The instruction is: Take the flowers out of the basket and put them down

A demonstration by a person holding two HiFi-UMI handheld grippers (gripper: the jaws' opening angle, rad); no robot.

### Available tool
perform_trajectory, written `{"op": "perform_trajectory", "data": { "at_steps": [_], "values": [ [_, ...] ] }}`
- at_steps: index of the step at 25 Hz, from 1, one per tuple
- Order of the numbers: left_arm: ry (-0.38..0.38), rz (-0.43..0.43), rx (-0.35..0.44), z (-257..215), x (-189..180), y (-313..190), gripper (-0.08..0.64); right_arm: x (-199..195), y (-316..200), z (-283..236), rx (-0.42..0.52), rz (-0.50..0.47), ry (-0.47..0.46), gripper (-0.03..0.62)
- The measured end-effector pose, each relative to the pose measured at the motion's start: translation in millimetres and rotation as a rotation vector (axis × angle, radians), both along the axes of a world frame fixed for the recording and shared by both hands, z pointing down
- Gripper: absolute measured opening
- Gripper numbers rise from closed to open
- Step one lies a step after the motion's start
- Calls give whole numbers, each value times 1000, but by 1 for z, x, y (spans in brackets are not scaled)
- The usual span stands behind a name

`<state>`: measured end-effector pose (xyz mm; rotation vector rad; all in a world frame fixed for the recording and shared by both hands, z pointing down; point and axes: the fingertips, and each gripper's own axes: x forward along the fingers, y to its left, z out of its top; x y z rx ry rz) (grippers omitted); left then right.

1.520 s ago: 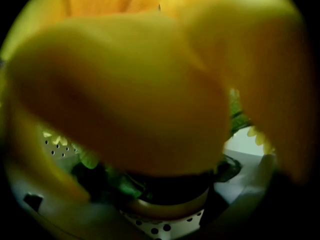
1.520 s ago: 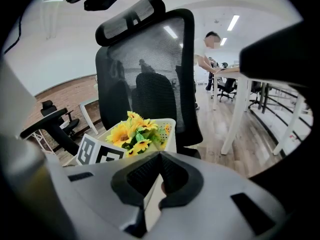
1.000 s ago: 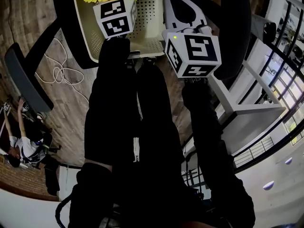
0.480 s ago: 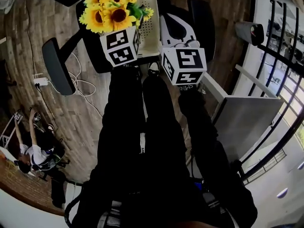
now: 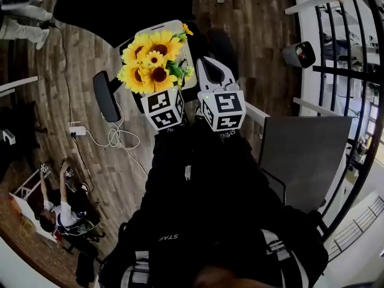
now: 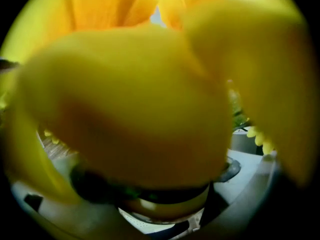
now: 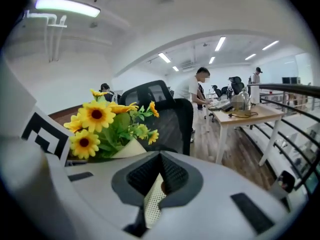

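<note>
One bunch of flowers (image 5: pixel 150 65) is in our left tool (image 6: pixel 160 206), which we judge to be closed on the base, though petals smother that view. The bunch is just beside the basket (image 7: pixel 152 204), whose perforated wall our right tool (image 7: pixel 161 174) pinches shut. We reckon the lifting is about done and the setting down remains; the blooms are yellow sunflowers with dark centres, green leaves and a cream wrap.
</note>
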<state>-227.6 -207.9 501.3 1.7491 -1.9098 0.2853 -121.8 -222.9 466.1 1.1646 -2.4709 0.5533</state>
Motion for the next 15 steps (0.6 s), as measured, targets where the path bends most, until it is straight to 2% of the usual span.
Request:
{"op": "perform_trajectory", "data": {
  "at_steps": [7,11,15],
  "values": [
    [-9,43,47,-93,51,48,531,44,49,-93,61,17,-34,14],
    [-13,81,61,-127,67,56,531,66,56,-128,90,68,-45,14],
    [-11,160,87,-155,84,65,531,82,72,-159,129,130,-41,14]
  ]
}}
